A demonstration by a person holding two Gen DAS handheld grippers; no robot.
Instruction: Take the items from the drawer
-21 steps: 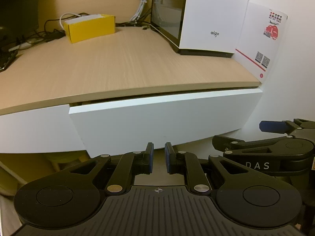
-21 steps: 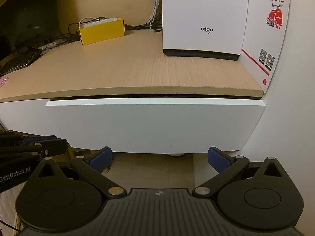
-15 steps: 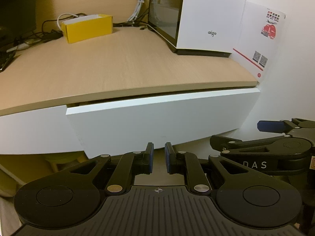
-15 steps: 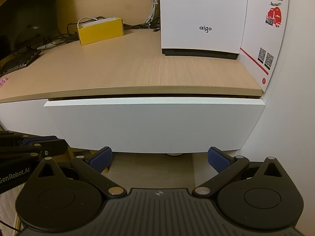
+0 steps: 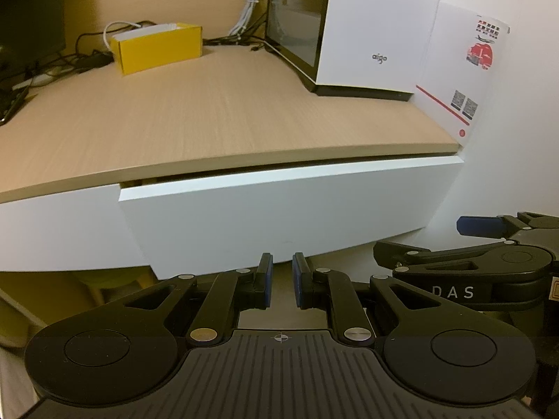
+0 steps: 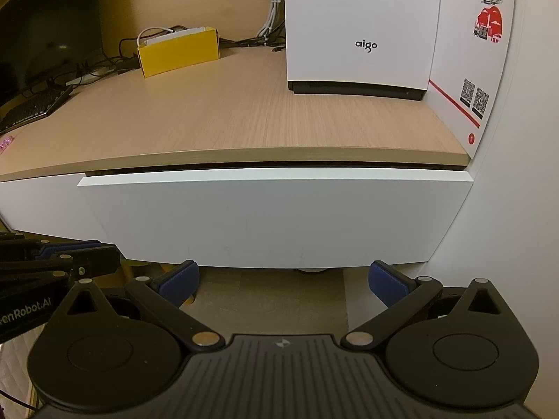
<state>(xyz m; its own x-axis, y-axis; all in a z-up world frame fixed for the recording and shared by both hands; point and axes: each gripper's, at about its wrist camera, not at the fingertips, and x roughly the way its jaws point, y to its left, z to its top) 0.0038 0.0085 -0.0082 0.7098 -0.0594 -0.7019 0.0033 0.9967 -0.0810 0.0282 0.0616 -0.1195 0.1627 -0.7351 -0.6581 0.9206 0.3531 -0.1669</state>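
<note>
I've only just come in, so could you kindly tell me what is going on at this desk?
A person holds two black handheld grippers in front of the white drawer front under the light wood desktop. The drawer stands out only a crack, and nothing inside it shows. The left gripper is nearly shut on nothing; the right gripper is wide open and empty. Neither touches the drawer. On the desk stand a white aigo computer case and a yellow cardboard box.
</note>
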